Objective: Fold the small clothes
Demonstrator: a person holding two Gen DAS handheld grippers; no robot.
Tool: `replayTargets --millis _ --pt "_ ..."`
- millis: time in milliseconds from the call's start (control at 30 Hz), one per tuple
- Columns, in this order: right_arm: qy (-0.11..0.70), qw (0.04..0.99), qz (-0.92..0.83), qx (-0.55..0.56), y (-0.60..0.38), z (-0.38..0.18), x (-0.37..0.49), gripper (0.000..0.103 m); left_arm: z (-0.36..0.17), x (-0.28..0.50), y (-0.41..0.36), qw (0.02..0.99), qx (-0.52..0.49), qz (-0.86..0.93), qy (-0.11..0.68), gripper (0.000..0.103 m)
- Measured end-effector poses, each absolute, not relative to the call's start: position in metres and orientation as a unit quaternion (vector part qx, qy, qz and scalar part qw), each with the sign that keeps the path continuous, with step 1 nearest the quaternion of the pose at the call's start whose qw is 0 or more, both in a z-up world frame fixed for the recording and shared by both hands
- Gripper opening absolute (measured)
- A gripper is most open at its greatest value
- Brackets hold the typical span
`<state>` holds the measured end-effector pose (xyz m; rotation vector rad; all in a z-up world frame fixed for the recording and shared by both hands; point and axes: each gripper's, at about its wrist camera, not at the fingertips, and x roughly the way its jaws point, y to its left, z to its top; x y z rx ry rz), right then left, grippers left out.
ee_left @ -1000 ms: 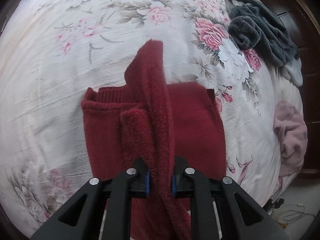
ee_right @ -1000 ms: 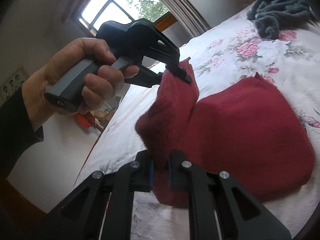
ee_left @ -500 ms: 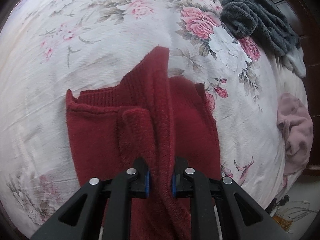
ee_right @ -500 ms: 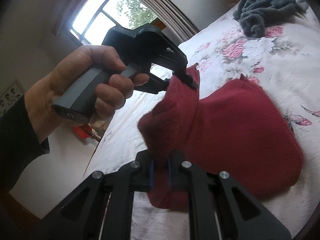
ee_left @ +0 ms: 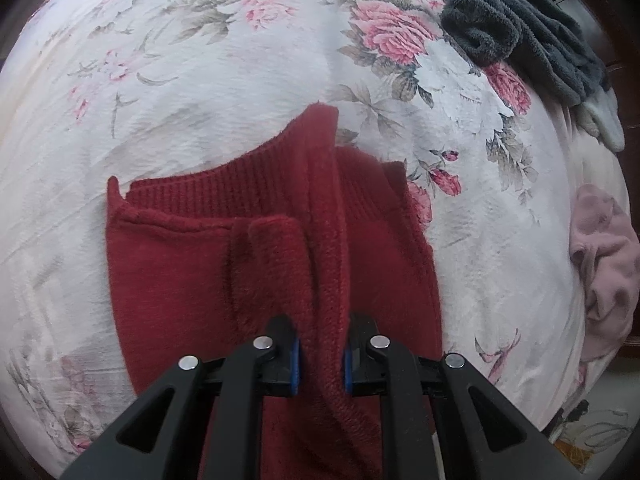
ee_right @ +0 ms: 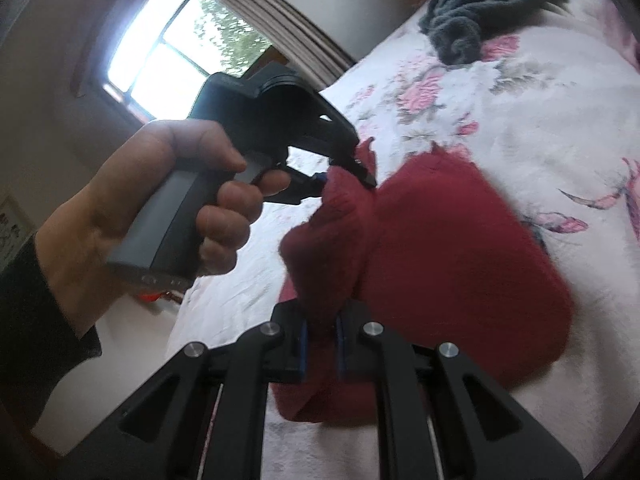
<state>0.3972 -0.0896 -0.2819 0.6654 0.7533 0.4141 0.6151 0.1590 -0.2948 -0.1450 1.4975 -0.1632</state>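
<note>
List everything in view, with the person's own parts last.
sweater: 1, dark red, on the bed, one edge lifted by both grippers
grey garment: 1, dark grey, far corner of bed
pink garment: 1, dusty pink, bed's right edge
bedspread: 1, white with pink flowers
window: 1, bright, behind the bed
left gripper: 1, black, shut on sweater
right gripper: 1, black, shut on sweater
hand: 1, holds left gripper's handle

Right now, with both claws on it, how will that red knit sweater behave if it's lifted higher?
Likely floppy: the red sweater sags in a loose loop between the left claw and right claw. Probably grippy, not slippery, given its fuzzy ribbed knit. It looks thick, so folds may spring open.
</note>
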Motion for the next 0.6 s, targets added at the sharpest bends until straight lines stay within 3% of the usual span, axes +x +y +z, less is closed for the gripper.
replayTargets --millis 600 --pt "0.417 0.807 0.103 0.406 -0.115 -0.324 0.401 0.009 -0.327 0.599 0.131 0.771 -0.056 -0.032 0.634 0.016"
